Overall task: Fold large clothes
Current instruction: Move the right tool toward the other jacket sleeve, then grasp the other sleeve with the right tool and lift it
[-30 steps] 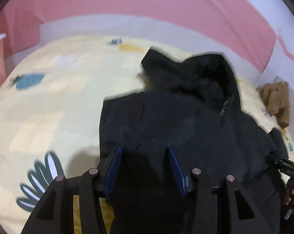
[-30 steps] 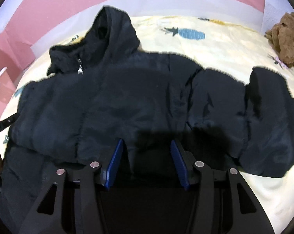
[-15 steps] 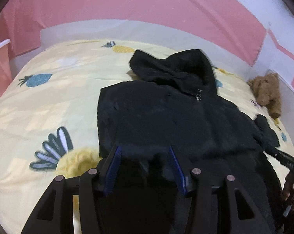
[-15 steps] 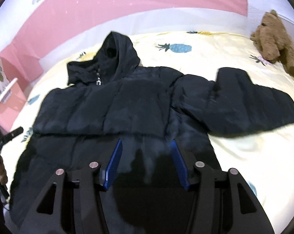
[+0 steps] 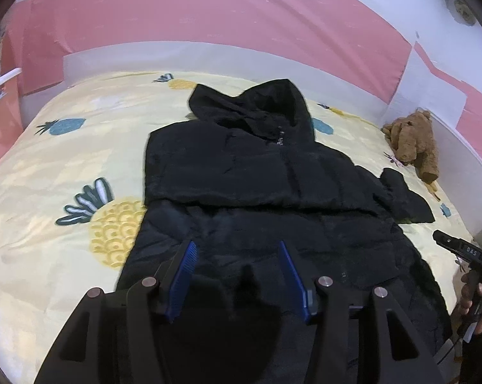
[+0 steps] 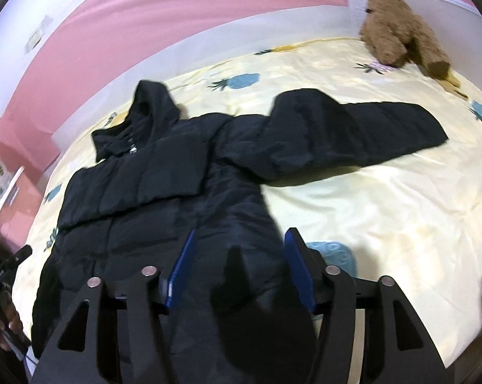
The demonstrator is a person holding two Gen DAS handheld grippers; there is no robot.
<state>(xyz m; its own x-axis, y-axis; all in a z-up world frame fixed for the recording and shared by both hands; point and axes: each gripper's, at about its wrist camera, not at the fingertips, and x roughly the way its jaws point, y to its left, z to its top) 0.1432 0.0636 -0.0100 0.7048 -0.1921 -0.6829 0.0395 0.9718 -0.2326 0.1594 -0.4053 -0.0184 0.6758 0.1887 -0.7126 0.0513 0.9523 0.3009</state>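
Observation:
A black hooded puffer jacket point(image 5: 241, 172) lies flat on the bed, hood at the far end. Its left sleeve is folded across the chest. The right sleeve point(image 6: 352, 128) lies stretched out to the right on the sheet. My left gripper point(image 5: 237, 246) is open and empty above the jacket's lower part. My right gripper point(image 6: 239, 233) is open and empty above the jacket's lower right side. The right gripper's body also shows at the right edge of the left wrist view point(image 5: 464, 251).
The bed has a yellow pineapple-print sheet point(image 6: 384, 208). A brown teddy bear point(image 6: 397, 35) sits at the far right corner, also in the left wrist view point(image 5: 413, 144). Pink and white padded walls point(image 5: 209, 25) surround the bed.
Both grippers have pulled back and up from the jacket, so more of it and the bed shows. The right view has swung right onto the outstretched sleeve.

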